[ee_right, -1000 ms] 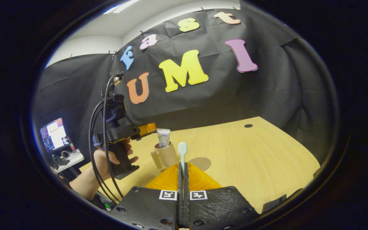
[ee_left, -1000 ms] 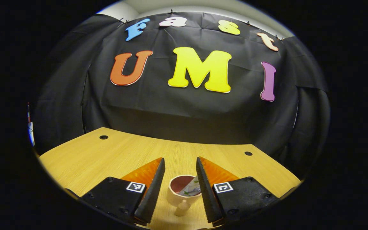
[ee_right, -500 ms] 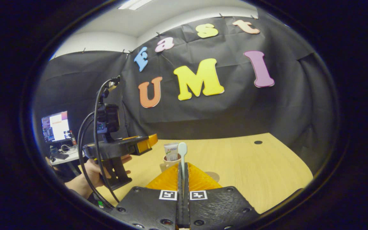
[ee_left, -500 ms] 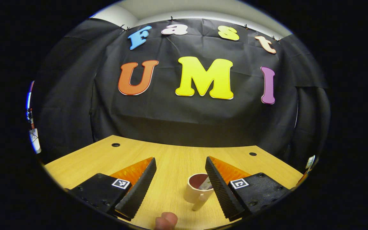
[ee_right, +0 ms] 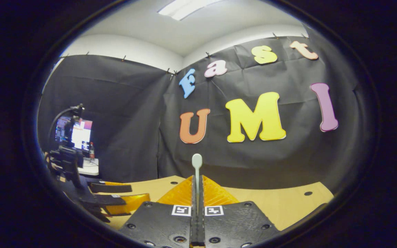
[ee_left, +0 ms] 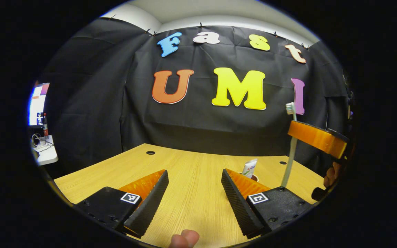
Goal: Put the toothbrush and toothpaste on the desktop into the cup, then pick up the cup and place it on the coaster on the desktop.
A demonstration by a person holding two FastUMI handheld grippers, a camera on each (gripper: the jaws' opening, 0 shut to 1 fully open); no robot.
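- Black cloth backs a pale wooden desktop (ee_left: 191,193) with small round holes near its far edge.
- Right gripper (ee_right: 197,193) is clamped on the toothbrush (ee_right: 197,168), both fingers pressed flat on its handle.
- In the left gripper view the same toothbrush (ee_left: 291,144) stands nearly upright, bristles at the top, long axis vertical, its lower handle end hanging above the desktop.
- Left gripper (ee_left: 193,193) hangs over the desktop with its fingers spread wide and nothing between them.
- Toothpaste (ee_left: 249,168) stands upright in the cup (ee_left: 253,177), whose rim just peeks past the left gripper's right finger.
- By my judgement the cup lies below and just to the left of the held brush, so the right gripper is the nearer one to drop it in, handle end first.
- I cannot make out the coaster.
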